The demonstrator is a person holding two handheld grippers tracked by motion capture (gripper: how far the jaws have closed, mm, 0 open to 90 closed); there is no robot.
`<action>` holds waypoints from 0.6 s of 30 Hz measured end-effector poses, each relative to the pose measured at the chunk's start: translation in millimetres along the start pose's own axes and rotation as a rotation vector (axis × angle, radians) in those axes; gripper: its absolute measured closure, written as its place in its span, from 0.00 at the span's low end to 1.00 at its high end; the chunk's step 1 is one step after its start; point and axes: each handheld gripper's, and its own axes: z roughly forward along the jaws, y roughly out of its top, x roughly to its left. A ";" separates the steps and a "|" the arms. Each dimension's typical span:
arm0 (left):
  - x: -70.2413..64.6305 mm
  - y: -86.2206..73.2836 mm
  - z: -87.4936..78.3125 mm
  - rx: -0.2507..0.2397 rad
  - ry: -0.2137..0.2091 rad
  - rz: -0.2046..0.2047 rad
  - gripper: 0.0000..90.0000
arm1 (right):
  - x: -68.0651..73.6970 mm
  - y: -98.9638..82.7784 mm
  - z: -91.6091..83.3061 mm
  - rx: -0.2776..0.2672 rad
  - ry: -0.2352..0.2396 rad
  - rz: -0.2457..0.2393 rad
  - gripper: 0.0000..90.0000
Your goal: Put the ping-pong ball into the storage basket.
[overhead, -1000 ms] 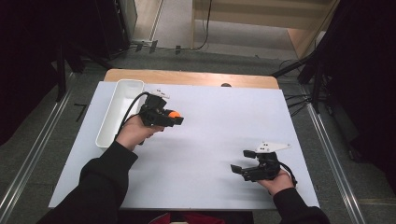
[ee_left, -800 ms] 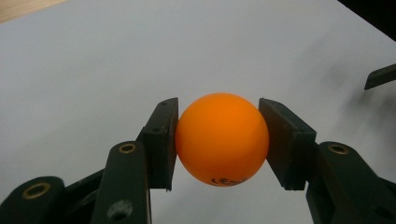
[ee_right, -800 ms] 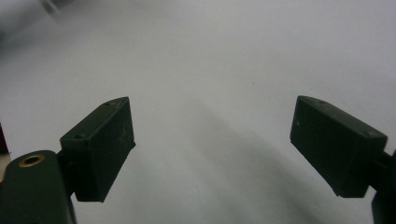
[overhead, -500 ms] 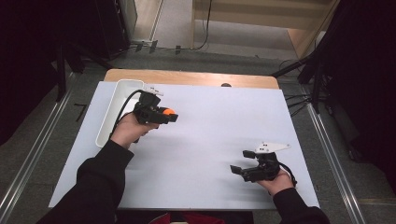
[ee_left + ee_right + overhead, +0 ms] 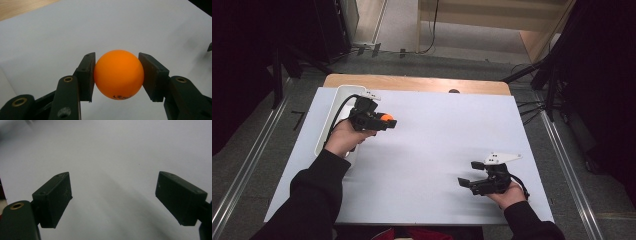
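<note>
Left claw pads clamp orange ball between them.

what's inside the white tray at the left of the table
The part of the white tray that shows in the high view looks bare. The left gripper, shut on the orange ball, and the person's left hand cover its near end, so anything there is hidden.

Dark print seen low on the ball, at its underside, partly cut off by the curve and too blurred to read; only a few rounded strokes made out. No other text, label, brand, number or sign found on the sheet, the tray or the plate.
</note>
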 end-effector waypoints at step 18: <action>10.6 -1.9 -8.4 -0.001 0.034 -0.018 0.56 | 0.3 -0.4 -0.4 0.002 -0.001 -0.001 0.14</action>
